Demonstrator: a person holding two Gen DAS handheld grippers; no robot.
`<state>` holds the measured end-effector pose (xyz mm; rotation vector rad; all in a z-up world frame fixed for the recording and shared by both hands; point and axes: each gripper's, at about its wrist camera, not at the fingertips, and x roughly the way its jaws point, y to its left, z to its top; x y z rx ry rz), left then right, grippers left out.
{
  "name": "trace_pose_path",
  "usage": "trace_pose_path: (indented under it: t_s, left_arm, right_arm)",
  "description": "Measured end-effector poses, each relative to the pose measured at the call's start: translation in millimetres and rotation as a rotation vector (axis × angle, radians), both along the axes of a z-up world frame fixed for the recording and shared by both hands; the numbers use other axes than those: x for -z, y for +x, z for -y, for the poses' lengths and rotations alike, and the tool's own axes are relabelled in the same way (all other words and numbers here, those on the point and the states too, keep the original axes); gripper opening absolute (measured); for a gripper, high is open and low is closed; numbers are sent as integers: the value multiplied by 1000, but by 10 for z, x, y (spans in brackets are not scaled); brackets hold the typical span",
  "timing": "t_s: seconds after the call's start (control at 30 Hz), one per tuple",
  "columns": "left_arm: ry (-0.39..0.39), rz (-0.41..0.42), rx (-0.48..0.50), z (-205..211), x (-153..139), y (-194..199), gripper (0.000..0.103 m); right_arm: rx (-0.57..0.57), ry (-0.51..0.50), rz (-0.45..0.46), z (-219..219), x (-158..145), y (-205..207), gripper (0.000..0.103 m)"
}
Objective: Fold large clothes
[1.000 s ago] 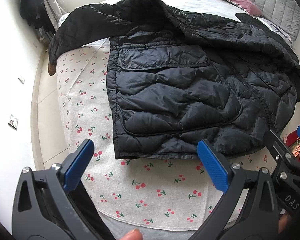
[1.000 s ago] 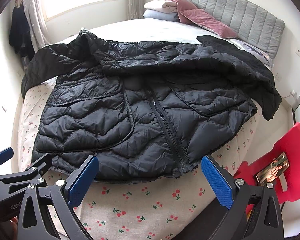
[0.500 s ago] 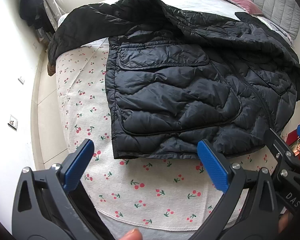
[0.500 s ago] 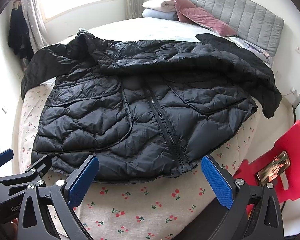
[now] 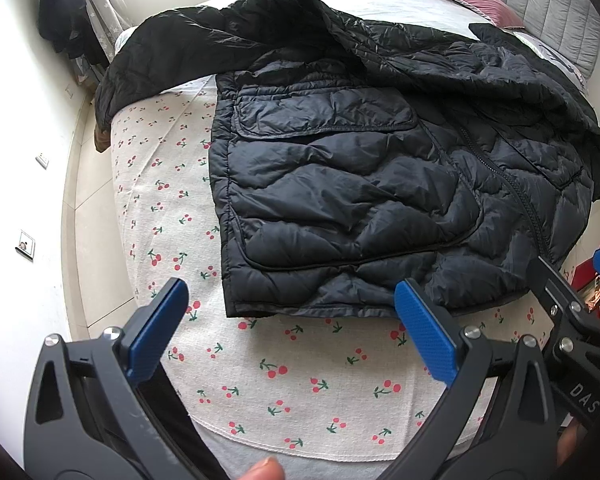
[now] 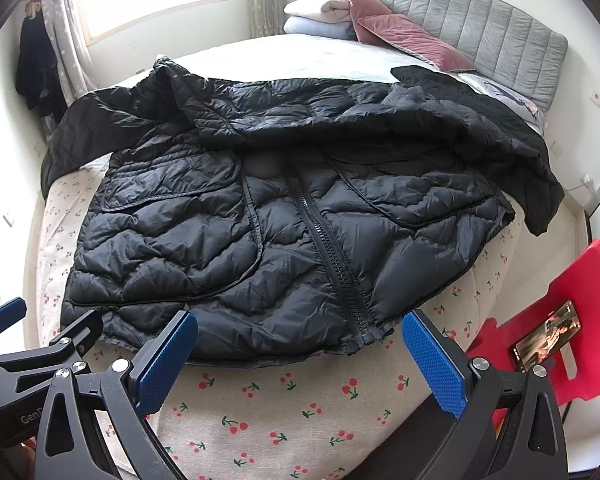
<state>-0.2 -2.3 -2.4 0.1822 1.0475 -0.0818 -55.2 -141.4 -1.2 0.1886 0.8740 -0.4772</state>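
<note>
A black quilted puffer jacket [image 5: 340, 200] [image 6: 284, 216] lies front up and zipped on the bed, hem toward me, sleeves spread out to both sides at the far end. My left gripper [image 5: 292, 328] hovers open just short of the hem's left corner, nothing between its blue pads. My right gripper [image 6: 300, 356] is open too, just short of the hem near the zipper's bottom end [image 6: 364, 336]. Each gripper shows at the edge of the other's view.
The bed carries a cherry-print cloth [image 5: 300, 376] [image 6: 284, 412]. A red chair [image 6: 556, 320] with a phone [image 6: 546, 336] on it stands at the right. Pillows [image 6: 404, 36] and a grey headboard [image 6: 480, 36] are at the far end. Dark clothes [image 6: 36, 68] hang by the window.
Both grippers have crept slightly forward toward the jacket's hem; the jacket itself has not moved and both grippers stay open.
</note>
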Motion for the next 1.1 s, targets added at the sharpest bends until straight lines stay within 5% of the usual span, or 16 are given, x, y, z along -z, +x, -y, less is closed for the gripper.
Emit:
trace_pose_path:
  t_s: [0.87,1.1]
  left_arm:
    - [4,-6,3,8,62,3,103]
    - [-55,-20,91,-65,109,106,103]
  right_arm:
    - [22,-20,8,85,27,-19,103]
    - [-19,19,82,410,-25,-66,103]
